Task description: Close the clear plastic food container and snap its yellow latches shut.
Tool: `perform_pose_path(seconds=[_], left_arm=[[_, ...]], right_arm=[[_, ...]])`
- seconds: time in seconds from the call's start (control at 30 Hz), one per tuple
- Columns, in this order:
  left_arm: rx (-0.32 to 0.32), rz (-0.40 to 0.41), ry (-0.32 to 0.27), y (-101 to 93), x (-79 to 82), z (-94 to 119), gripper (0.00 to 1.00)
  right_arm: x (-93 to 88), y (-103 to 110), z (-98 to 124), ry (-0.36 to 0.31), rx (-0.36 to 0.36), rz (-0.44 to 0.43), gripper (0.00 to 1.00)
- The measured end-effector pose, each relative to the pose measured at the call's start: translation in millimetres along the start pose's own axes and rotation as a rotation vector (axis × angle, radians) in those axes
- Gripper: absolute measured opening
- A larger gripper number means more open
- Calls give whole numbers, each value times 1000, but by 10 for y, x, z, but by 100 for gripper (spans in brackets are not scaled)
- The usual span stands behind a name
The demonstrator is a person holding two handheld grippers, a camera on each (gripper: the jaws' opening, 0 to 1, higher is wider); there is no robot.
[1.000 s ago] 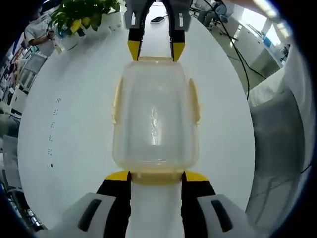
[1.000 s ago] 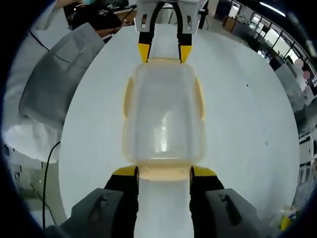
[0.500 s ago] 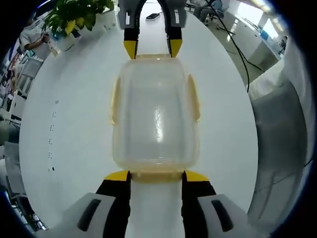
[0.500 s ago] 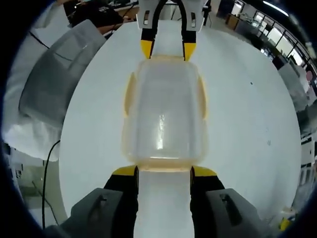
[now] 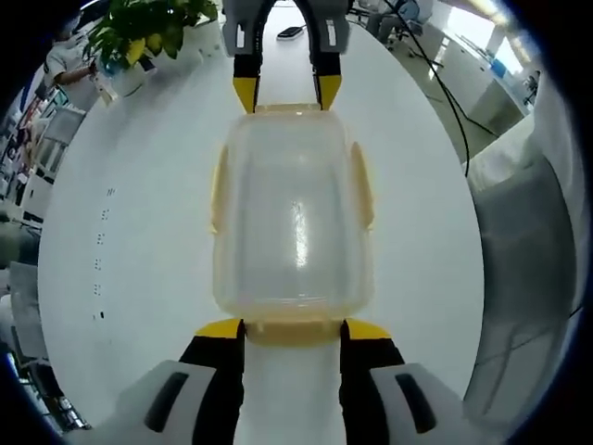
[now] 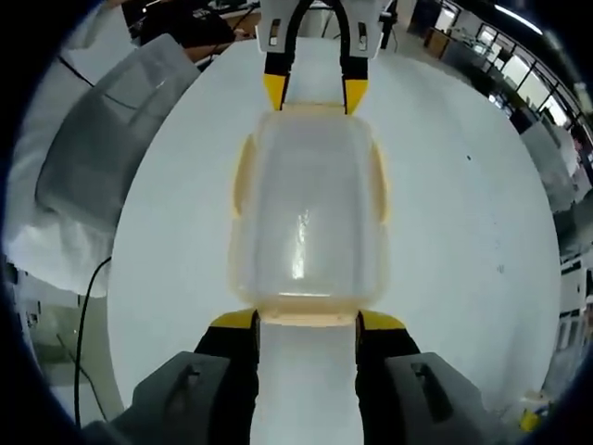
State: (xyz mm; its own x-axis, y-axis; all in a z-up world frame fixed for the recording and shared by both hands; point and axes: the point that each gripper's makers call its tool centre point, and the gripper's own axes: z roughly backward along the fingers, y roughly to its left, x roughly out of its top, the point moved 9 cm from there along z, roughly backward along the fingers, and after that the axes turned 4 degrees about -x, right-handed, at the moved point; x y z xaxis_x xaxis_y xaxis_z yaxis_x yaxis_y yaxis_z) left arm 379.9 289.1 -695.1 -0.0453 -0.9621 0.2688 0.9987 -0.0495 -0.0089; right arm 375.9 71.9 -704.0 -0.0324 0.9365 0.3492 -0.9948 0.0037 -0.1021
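Two tongs face each other across a clear plastic food container (image 5: 292,218) that sits lid-on in the middle of a white round desk (image 5: 139,222). In the left gripper view the left tongs (image 5: 292,330) rise from the bottom, their yellow tips set wide apart on either side of the yellow latch (image 5: 292,331) at the container's near end, just beside or touching its corners; they clamp nothing. At the far end of that view the right tongs (image 5: 283,91) reach in from the top, yellow tips spread just as wide at the opposite latch (image 5: 283,109).

The right gripper view gives the mirror of this: the right tongs (image 6: 307,321) stand open at the near latch (image 6: 307,321) of the container (image 6: 306,209), and the left tongs (image 6: 315,93) show at the far end. Long yellow latches (image 6: 243,176) lie along both side walls of the container, folded against it. Whether any latch is fully snapped I cannot tell.

Beyond the desk (image 6: 463,232), a potted green plant (image 5: 148,28) stands near the far edge in the left gripper view, with a dark phone-like object (image 5: 294,33) beside the right tongs. A grey chair back (image 6: 111,139) sits off the desk's edge, and a black cable (image 5: 445,102) trails on the floor.
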Motion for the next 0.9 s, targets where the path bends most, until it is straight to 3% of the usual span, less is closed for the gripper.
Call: perform_pose_path(seconds=[0.43, 0.57, 0.7, 0.77, 0.83, 0.87, 0.9], left_arm=[[11, -8, -5, 6, -37, -30, 32], [6, 35, 3, -9, -81, -37, 33], [26, 180, 26, 40, -228, -30, 39], [76, 248, 26, 75, -288, -1, 44], [64, 353, -51, 32, -286, 19, 51], [44, 434, -129, 10, -280, 43, 52], [32, 487, -167, -3, -279, 69, 52]], right_arm=[[-119, 3, -43, 18, 10, -50, 35], [-200, 38, -92, 39, 39, -124, 42], [-313, 19, -96, 96, 3, -206, 39], [-384, 25, -80, 119, 8, -377, 40], [-450, -15, -54, 92, 5, -462, 40], [-502, -37, -24, 91, -22, -503, 40], [-532, -49, -4, 99, -33, -522, 39]])
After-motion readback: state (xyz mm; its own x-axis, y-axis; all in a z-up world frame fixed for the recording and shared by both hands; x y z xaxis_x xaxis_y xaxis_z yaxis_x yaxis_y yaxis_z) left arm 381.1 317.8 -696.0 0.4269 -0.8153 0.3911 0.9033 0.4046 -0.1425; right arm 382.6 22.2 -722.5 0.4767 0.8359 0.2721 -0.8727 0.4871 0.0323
